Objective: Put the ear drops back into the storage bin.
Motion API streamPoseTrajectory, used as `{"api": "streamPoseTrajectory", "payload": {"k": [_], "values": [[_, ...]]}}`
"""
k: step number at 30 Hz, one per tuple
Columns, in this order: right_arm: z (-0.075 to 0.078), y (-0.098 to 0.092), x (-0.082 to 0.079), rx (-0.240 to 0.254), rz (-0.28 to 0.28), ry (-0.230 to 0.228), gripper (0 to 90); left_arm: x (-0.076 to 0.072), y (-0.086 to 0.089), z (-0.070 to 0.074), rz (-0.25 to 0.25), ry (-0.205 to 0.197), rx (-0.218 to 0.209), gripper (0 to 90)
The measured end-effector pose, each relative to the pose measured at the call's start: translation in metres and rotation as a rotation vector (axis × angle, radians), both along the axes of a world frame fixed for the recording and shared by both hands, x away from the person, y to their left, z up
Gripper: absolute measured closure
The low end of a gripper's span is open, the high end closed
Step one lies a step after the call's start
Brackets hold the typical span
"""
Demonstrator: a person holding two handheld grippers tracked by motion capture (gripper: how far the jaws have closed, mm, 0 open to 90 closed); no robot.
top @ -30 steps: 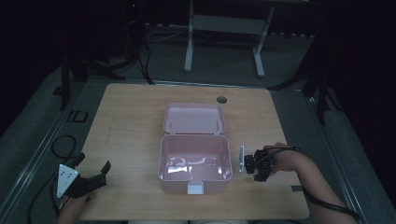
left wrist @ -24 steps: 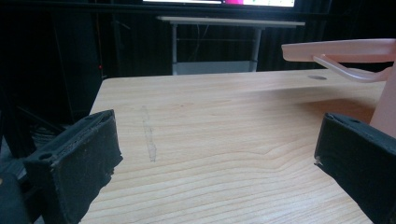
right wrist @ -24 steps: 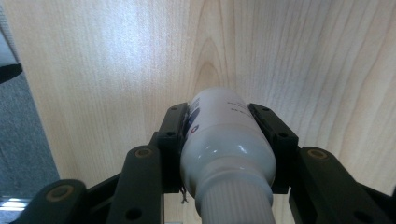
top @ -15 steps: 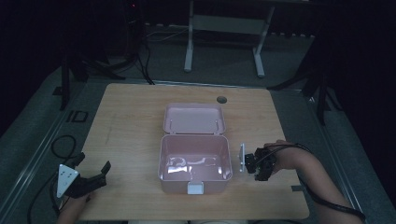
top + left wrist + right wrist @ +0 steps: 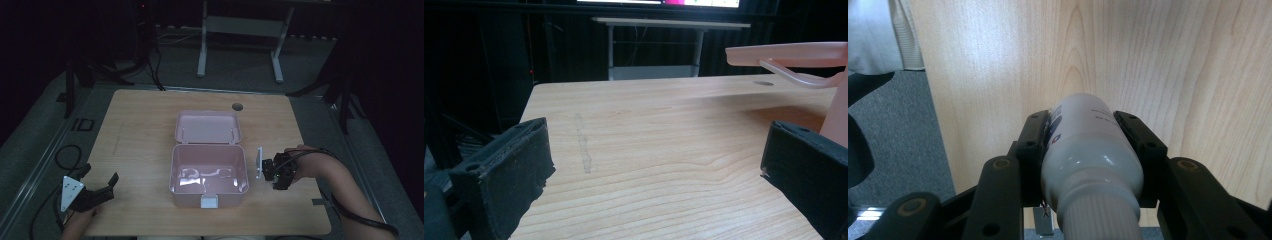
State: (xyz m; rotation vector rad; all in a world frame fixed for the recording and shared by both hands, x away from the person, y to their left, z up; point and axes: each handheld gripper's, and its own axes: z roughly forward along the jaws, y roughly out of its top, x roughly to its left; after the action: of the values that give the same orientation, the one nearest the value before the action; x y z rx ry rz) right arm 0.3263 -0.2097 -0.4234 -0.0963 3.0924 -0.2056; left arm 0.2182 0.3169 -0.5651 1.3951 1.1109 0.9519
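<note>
An open pink box (image 5: 173, 170) stands in the middle of the wooden table, its lid (image 5: 207, 127) tipped back behind it. Pale, glossy contents (image 5: 205, 175) lie on its floor; I cannot tell what they are. To the right of the box my right gripper (image 5: 276, 176) hangs above the table. In the right gripper view it (image 5: 1083, 120) is shut on a white bottle (image 5: 1088, 145) with blue print, whose ribbed cap points at the camera. My left gripper (image 5: 100, 175) stands open at the table's front left corner, jaws wide apart (image 5: 656, 150) and nothing between them.
The box wall (image 5: 836, 115) and overhanging lid (image 5: 789, 52) rise just right of my left gripper's jaws. A round hole (image 5: 237, 106) marks the table's far side. Below the bottle runs the table's edge, with grey floor (image 5: 893, 130) beyond. A metal stand (image 5: 240, 25) is behind the table.
My right gripper has risen slightly off the table with the bottle still clamped in it. The left gripper and the box have stayed where they were.
</note>
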Motion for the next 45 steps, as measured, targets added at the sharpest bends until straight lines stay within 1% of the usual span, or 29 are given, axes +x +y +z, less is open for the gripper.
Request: {"api": "streamPoseTrajectory", "payload": {"k": [2, 7, 8, 9, 13, 16, 18, 23, 26, 32, 35, 45], "values": [[0.005, 0.002, -0.001, -0.004, -0.01, 0.0, 59.4, 0.0, 0.0, 0.0, 0.0, 0.001, 0.0, 0.4], [0.018, 0.01, -0.003, 0.001, -0.004, -0.009, 59.4, 0.0, 0.0, 0.0, 0.0, 0.001, 0.0, 0.4], [0.021, 0.011, -0.002, 0.004, 0.005, -0.011, 59.4, 0.0, 0.0, 0.0, 0.001, 0.0, -0.001, 0.4], [0.027, 0.013, -0.003, 0.011, 0.002, -0.014, 59.4, 0.0, 0.0, 0.0, 0.001, 0.0, 0.0, 0.4], [0.038, 0.019, -0.003, 0.019, -0.002, -0.024, 59.3, 0.0, 0.0, 0.0, 0.001, 0.0, -0.002, 0.4], [0.045, 0.023, -0.003, 0.011, 0.005, -0.041, 59.4, 0.0, 0.0, 0.0, 0.0, 0.001, -0.001, 0.4], [0.05, 0.025, -0.003, 0.014, 0.014, -0.044, 59.4, 0.0, 0.0, 0.0, 0.0, 0.001, -0.003, 0.4], [0.064, 0.034, -0.005, 0.027, 0.012, -0.044, 59.4, 0.0, 0.0, 0.0, -0.001, 0.0, -0.001, 0.4], [0.071, 0.041, -0.006, 0.036, 0.023, -0.051, 59.4, 0.0, 0.0, 0.0, -0.001, 0.0, -0.002, 0.4], [0.075, 0.052, -0.007, 0.033, 0.045, -0.061, 59.4, 0.0, 0.0, 0.0, -0.002, 0.0, -0.003, 0.4], [0.075, 0.059, -0.006, 0.04, 0.06, -0.06, 59.4, 0.0, 0.0, 0.0, -0.001, 0.001, -0.004, 0.4], [0.07, 0.082, -0.004, 0.052, 0.079, -0.056, 59.4, 0.0, 0.0, 0.0, -0.003, 0.0, -0.004, 0.4]]}}
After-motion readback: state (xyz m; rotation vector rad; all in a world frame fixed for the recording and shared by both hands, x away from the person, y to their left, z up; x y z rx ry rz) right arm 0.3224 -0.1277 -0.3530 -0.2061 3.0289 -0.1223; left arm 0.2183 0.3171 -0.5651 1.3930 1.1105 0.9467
